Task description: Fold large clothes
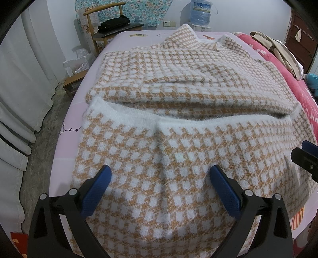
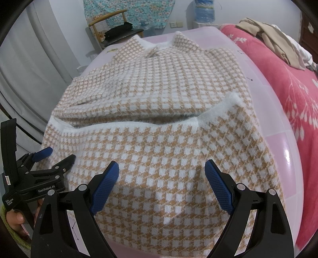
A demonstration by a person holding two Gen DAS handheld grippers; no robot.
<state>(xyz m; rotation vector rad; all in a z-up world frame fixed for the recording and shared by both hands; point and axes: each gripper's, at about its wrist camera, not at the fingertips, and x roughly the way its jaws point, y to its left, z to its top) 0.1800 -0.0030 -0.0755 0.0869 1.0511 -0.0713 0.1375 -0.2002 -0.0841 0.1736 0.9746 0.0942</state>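
A fluffy orange-and-white checked sweater lies spread on the pink bed sheet. Its near part is folded up, so the white hem band runs across the middle. My left gripper is open, its blue pads wide apart just above the near fold. In the right wrist view the same sweater fills the middle. My right gripper is open over the fold's near right part. The left gripper shows at the sweater's left edge, held by a hand.
A red flowered blanket with a heap of beige clothes lies to the right. Behind the bed stand a wooden chair with a black item and a blue water jug. White curtains hang on the left.
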